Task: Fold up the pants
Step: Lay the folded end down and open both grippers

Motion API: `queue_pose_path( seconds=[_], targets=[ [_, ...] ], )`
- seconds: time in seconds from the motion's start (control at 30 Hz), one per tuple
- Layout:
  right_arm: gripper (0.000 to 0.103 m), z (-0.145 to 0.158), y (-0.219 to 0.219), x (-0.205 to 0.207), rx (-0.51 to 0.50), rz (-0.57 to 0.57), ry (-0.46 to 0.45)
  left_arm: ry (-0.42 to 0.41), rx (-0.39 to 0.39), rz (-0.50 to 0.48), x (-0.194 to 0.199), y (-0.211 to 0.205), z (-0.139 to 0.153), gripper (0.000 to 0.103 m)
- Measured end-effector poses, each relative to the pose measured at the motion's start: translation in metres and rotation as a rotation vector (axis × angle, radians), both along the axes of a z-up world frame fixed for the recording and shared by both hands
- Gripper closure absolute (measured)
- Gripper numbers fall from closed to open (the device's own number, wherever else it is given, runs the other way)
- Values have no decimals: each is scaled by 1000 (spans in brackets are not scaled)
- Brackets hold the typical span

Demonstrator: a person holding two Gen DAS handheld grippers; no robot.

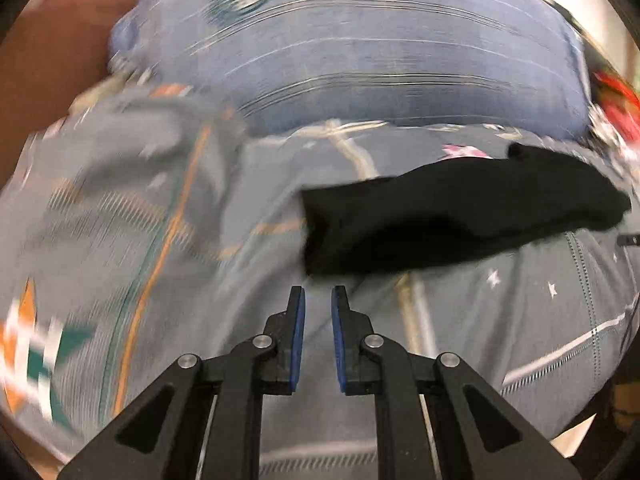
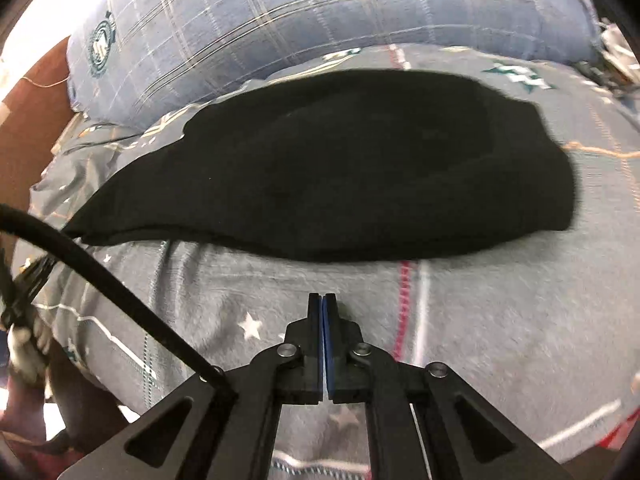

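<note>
The black pants lie folded in a flat bundle on a grey patterned bedsheet. In the left wrist view the pants lie ahead and to the right. My left gripper is open with a narrow gap, empty, just short of the bundle's near left corner. My right gripper is shut and empty, over the sheet a little in front of the bundle's near edge. The left wrist view is blurred by motion.
A blue plaid pillow lies behind the pants and also shows in the left wrist view. A brown headboard stands at the far left. A black cable crosses the right wrist view's lower left. Red items sit at the far right.
</note>
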State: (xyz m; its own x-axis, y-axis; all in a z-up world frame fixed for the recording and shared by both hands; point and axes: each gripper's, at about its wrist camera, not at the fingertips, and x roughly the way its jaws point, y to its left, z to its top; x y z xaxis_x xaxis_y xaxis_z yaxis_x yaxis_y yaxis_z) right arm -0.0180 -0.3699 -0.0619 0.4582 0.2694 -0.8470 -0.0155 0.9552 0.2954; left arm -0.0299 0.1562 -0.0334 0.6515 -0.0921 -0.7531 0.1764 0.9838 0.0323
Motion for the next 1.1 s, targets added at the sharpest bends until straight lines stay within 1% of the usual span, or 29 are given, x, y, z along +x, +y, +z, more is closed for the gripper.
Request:
queue_pose_path(
  seconds=[0.03, 0.1, 0.13, 0.17, 0.2, 0.23, 0.27, 0.3, 0.33, 0.37, 0.4, 0.43, 0.47, 0.5, 0.53, 0.57, 0.6, 0.67, 0.7, 0.73, 0.77, 0.83, 0.87, 0.93, 0.97, 1.03, 1.1],
  targets=[
    [100, 7, 0, -4, -17, -5, -18, 10, -26, 23, -2, 10, 1, 90],
    [98, 20, 4, -6, -39, 1, -51, 24, -102, 70, -3, 28, 5, 88],
    [93, 29, 7, -4, -46, 5, -74, 27, -150, 83, 0, 33, 9, 83],
    [86, 34, 11, -1, -40, 11, -87, 27, -177, 87, 3, 35, 11, 75],
    [81, 37, 15, 3, -26, 20, -98, 29, -218, 96, 8, 36, 14, 71],
    [76, 40, 22, 9, -10, 28, -104, 33, -260, 98, 14, 35, 16, 63],
    [75, 41, 28, 15, 9, 38, -106, 48, -323, 103, 23, 33, 18, 55],
    [75, 42, 37, 23, 28, 49, -108, 67, -357, 105, 31, 31, 19, 51],
    [75, 44, 46, 30, 38, 61, -111, 97, -407, 106, 42, 26, 16, 45],
    [75, 45, 56, 36, 44, 74, -118, 116, -447, 98, 53, 22, 13, 42],
    [75, 46, 70, 43, 53, 93, -124, 136, -468, 85, 61, 17, 9, 42],
    [75, 47, 84, 51, 65, 117, -126, 157, -471, 76, 69, 11, 5, 42],
    [75, 48, 93, 54, 73, 131, -126, 181, -465, 69, 77, 3, -1, 48],
    [75, 48, 105, 60, 81, 151, -125, 201, -469, 41, 84, -6, -7, 63],
    [75, 50, 120, 66, 75, 174, -125, 217, -476, 27, 89, -11, -9, 94],
    [75, 49, 132, 68, 66, 182, -126, 221, -485, 22, 94, -15, -8, 93],
    [75, 50, 139, 70, 53, 194, -132, 190, -481, 19, 95, -17, -1, 93],
    [75, 52, 147, 74, 38, 201, -142, 65, -453, -26, 90, -22, 25, 93],
    [75, 51, 146, 76, 37, 192, -139, 20, -442, -44, 88, -23, 34, 93],
    [75, 50, 144, 77, 38, 184, -135, -15, -412, -51, 85, -25, 43, 92],
    [75, 48, 140, 77, 39, 171, -125, -19, -377, -39, 86, -25, 44, 91],
    [75, 42, 132, 81, 39, 144, -104, 38, -290, 8, 91, -25, 29, 90],
    [75, 40, 129, 81, 40, 135, -97, 109, -253, 47, 96, -21, 8, 88],
    [75, 36, 121, 82, 52, 115, -78, 198, -242, 85, 98, -14, -17, 86],
    [74, 36, 117, 83, 50, 107, -77, 230, -257, 98, 94, -9, -26, 86],
    [71, 39, 113, 89, 34, 85, -83, 216, -278, 90, 83, -5, -23, 86],
    [70, 42, 110, 96, 37, 67, -94, 192, -262, 91, 74, -4, -16, 86]
  ],
)
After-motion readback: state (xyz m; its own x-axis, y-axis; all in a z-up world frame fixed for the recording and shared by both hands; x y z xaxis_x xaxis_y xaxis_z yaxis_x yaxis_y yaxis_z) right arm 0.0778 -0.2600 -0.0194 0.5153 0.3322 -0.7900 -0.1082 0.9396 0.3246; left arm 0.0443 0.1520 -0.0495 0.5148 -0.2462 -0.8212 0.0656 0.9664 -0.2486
